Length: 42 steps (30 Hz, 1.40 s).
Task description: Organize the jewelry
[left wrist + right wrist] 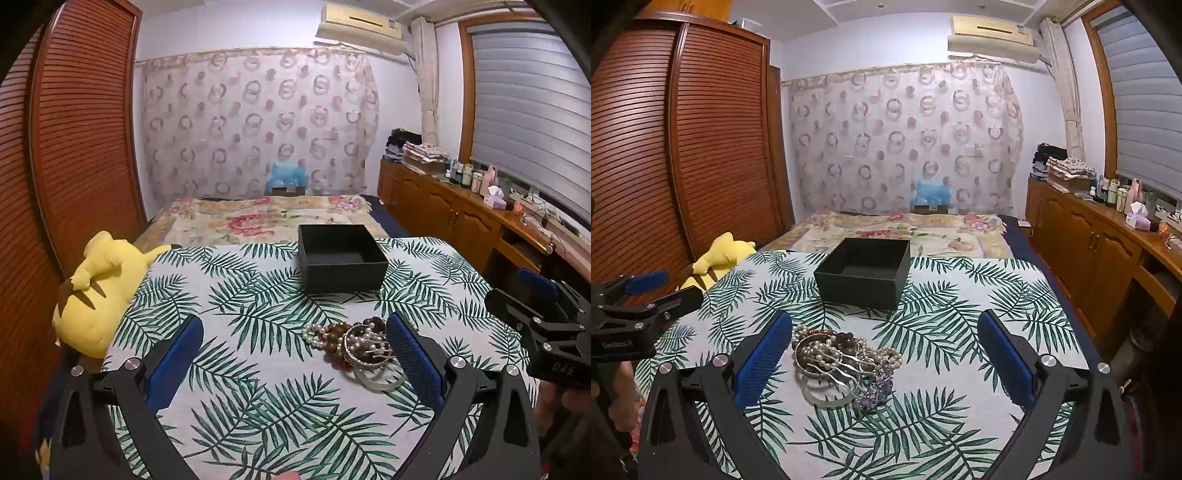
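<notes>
At the far left, a yellow plush toy [96, 291] lay against the edge of the table [236, 369], which was covered by a white cloth printed with green palm leaves. The left gripper [295, 363] hovered low over the near part of the table with its blue-padded fingers [176, 363] spread wide apart and nothing between them. In the left wrist view, the jewelry pile [354, 345] sat on the cloth just inside that gripper's right finger, which hid part of it. The heap was a tangle of pearl strands, brown wooden beads, a silver bangle and a pale green bangle [376, 382] at the near edge.

Beyond the pile, toward the far side of the table, stood an open black box [341, 258]; its inside looked bare. It was well apart from the jewelry.

In the right wrist view, the same pile lay just beside the left finger of the right gripper [886, 363], with a purple flower hairpin [877, 386] resting at the near right of the heap. The right gripper's fingers [1006, 363] were likewise released and wide, gripping nothing.

Farther right, a wooden cabinet [1082, 243] ran along the wall under a window blind, holding bottles and folded cloth.
</notes>
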Each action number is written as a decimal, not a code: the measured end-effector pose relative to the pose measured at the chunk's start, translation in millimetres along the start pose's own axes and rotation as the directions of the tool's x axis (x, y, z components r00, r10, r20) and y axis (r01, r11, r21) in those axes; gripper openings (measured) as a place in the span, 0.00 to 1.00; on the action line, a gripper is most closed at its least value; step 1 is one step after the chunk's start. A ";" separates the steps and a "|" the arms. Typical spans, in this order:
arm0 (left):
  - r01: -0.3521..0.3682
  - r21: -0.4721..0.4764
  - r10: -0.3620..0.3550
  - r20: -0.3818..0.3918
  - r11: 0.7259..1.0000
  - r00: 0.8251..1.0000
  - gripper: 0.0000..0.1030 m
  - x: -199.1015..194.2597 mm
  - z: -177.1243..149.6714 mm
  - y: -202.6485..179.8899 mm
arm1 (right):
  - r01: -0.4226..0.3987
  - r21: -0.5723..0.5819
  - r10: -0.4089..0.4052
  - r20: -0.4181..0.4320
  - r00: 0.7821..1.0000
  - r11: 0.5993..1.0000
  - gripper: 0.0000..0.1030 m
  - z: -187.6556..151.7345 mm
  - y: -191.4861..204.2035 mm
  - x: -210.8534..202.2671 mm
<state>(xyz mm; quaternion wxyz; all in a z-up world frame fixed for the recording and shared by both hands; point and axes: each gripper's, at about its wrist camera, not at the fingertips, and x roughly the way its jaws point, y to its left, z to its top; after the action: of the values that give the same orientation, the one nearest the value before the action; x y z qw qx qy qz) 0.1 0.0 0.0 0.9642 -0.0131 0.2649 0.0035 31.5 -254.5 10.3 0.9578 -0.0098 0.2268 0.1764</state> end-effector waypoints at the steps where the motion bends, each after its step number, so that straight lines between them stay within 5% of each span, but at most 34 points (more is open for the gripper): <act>1: -0.001 0.001 0.001 0.001 1.000 1.000 0.93 -0.1 0.0 -0.1 | 0.001 -0.001 -0.001 0.000 1.000 1.000 0.98 0.0 0.1 -0.1; 42: -0.002 0.002 0.002 0.014 1.000 1.000 0.93 -5.1 3.5 0.1 | 0.000 -0.001 0.000 0.004 1.000 1.000 0.98 -0.1 1.0 -0.6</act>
<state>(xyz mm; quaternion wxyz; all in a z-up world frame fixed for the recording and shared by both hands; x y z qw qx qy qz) -2.5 0.2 5.5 0.9660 -0.0118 0.2583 0.0040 30.5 -253.8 10.5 0.9583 -0.0097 0.2247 0.1766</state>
